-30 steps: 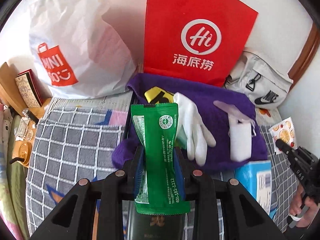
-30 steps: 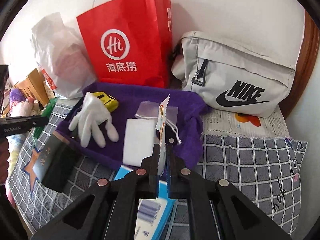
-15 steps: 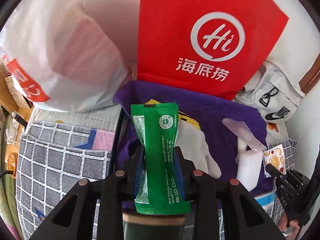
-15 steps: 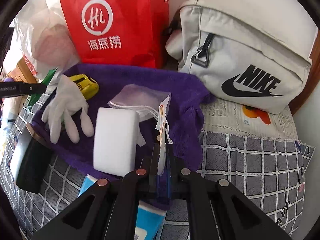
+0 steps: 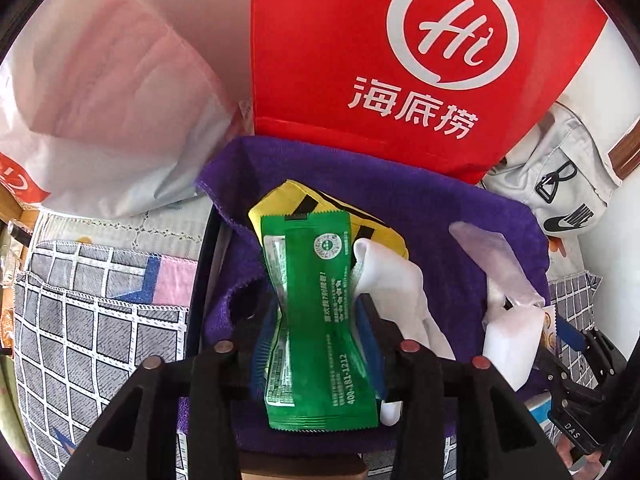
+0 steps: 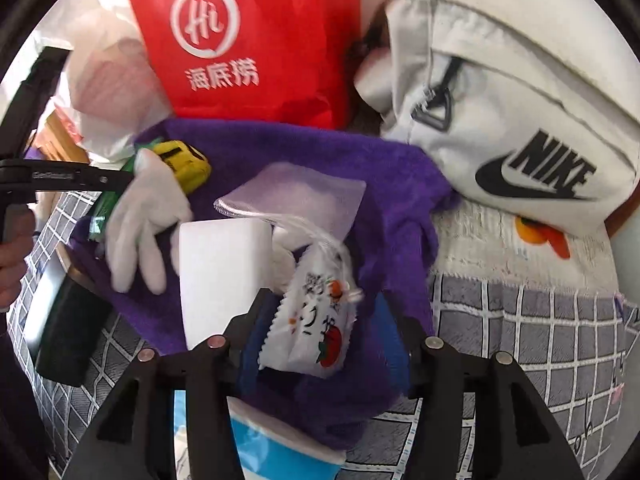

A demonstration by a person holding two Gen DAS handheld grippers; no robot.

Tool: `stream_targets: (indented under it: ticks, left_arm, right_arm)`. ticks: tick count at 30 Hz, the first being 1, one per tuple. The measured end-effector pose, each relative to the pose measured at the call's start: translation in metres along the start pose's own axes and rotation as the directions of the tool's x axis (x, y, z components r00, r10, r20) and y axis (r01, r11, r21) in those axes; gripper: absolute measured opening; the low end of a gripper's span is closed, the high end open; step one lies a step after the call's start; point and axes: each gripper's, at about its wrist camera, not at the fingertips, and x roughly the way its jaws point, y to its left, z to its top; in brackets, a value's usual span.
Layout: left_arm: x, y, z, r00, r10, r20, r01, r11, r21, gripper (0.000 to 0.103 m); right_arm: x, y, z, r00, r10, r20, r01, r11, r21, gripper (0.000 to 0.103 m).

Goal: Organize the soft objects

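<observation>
Two hand-held grippers work over the purple towel [image 5: 420, 208], both with jaws opening. Left hand-held gripper [image 5: 316, 320] – the green packet [image 5: 316, 312] stands between its spread fingers, above the towel beside the white glove [image 5: 400, 284]. Right hand-held gripper [image 6: 320, 320] – the white fruit-print sachet [image 6: 316, 320] sits loose between its wide fingers, over the towel, next to the white sponge block [image 6: 220, 268].
</observation>
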Motion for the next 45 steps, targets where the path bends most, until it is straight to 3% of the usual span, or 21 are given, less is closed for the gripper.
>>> stream_targets:
  ticks: [6, 19, 22, 27, 30, 34, 38, 41, 45]
  left_arm:
    - [-0.008, -0.003, -0.003, 1.000, -0.002, 0.011, 0.002, 1.000, 0.014, 0.068]
    - [-0.076, -0.001, -0.032, 0.998, 0.037, 0.057, -0.037, 0.999, 0.009, 0.070]
    - [-0.094, -0.004, -0.048, 0.997, 0.043, 0.072, -0.044, 0.999, 0.015, 0.070]
    - [-0.136, -0.009, -0.086, 0.991, 0.056, 0.119, -0.059, 0.998, 0.023, 0.071]
    - [-0.161, -0.013, -0.111, 0.986, 0.067, 0.151, -0.072, 0.997, 0.028, 0.071]
    - [-0.190, -0.015, -0.142, 0.979, 0.071, 0.192, -0.076, 0.997, 0.022, 0.071]
    - [-0.214, -0.023, -0.175, 0.970, 0.071, 0.231, -0.078, 0.997, 0.024, 0.071]
    - [-0.226, -0.029, -0.199, 0.965, 0.072, 0.251, -0.083, 0.996, 0.033, 0.071]
    - [-0.238, -0.037, -0.228, 0.954, 0.101, 0.282, -0.118, 0.992, 0.043, 0.072]
  right_arm:
    - [-0.012, 0.002, 0.000, 1.000, 0.001, 0.024, -0.001, 1.000, 0.007, 0.059]
    - [-0.073, 0.010, -0.006, 0.994, -0.023, 0.107, 0.017, 0.998, 0.062, 0.064]
    - [-0.100, 0.022, -0.014, 0.989, -0.034, 0.142, 0.024, 0.997, 0.074, 0.064]
    - [-0.143, 0.047, -0.034, 0.977, -0.070, 0.200, 0.056, 0.996, 0.075, 0.078]
    - [-0.166, 0.062, -0.047, 0.969, -0.091, 0.230, 0.079, 0.995, 0.062, 0.081]
    - [-0.196, 0.078, -0.068, 0.971, -0.033, 0.237, 0.018, 0.998, 0.067, 0.082]
    - [-0.223, 0.092, -0.094, 0.963, -0.039, 0.265, 0.019, 0.997, 0.077, 0.084]
    - [-0.243, 0.104, -0.115, 0.954, -0.083, 0.289, 0.060, 0.994, 0.088, 0.096]
    - [-0.262, 0.111, -0.140, 0.942, -0.144, 0.304, 0.115, 0.987, 0.111, 0.102]
